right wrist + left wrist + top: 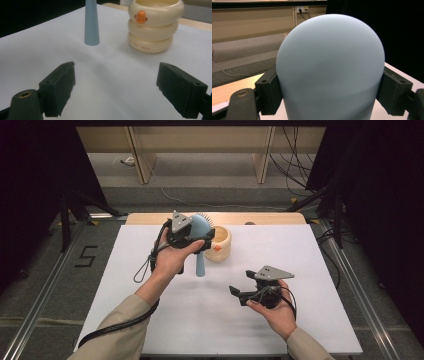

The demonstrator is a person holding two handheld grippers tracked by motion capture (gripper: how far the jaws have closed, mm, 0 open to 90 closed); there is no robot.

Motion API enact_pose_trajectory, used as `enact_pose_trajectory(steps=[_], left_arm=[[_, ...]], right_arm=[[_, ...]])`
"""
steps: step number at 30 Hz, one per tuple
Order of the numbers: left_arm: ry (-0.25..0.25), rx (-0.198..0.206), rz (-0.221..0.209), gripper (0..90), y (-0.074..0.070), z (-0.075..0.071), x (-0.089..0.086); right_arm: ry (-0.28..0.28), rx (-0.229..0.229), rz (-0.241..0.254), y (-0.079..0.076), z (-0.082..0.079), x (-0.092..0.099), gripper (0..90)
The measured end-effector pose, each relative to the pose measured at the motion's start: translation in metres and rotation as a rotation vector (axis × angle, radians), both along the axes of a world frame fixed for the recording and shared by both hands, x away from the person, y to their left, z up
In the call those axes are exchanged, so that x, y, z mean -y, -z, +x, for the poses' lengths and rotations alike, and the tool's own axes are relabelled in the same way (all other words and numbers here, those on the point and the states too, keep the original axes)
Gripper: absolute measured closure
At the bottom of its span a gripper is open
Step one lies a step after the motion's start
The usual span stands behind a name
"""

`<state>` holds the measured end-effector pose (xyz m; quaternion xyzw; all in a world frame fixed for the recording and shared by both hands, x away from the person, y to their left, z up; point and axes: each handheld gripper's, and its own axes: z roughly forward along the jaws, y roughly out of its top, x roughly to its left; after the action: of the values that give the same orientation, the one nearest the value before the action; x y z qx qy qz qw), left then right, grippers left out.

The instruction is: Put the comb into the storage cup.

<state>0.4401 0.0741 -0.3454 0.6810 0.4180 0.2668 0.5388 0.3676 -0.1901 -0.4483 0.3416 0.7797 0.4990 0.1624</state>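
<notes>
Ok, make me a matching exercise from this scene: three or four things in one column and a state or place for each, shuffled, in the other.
1 hairbrush
2 cream holder
3 left gripper
4 right gripper

A jaws open, nothing between them
B stands on the white sheet, orange duck bill on its side
C held off the table, handle pointing down
D clamped on the blue brush head

Pairs: 1-C, 2-B, 3-D, 4-A

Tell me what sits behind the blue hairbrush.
Behind the hairbrush, clamped at its head by the left gripper, stands a cream ringed holder with an orange duck beak. The brush and gripper cover the holder's left side and inside.
</notes>
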Motion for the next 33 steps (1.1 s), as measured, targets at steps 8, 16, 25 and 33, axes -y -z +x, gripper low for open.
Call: enact_pose_trajectory(steps=[8, 16, 25, 33], left_arm=[[0.0, 0.014, -0.004, 19.3, -0.006, 0.002, 0.002], [0.003, 0.024, -0.004, 19.3, -0.009, 0.003, 0.005], [-0.007, 0.036, -0.002, 19.3, -0.015, 0.008, 0.007], [-0.014, 0.055, -0.013, 19.3, -0.019, 0.013, 0.008]], right_arm=[[0.037, 0.02, 0.017, -0.003, -0.008, 0.023, 16.3], [0.058, 0.032, 0.016, -0.004, -0.013, 0.037, 16.3], [0.087, 0.037, 0.018, -0.003, -0.021, 0.053, 16.3], [0.095, 0.041, 0.015, -0.003, -0.024, 0.06, 16.3]])
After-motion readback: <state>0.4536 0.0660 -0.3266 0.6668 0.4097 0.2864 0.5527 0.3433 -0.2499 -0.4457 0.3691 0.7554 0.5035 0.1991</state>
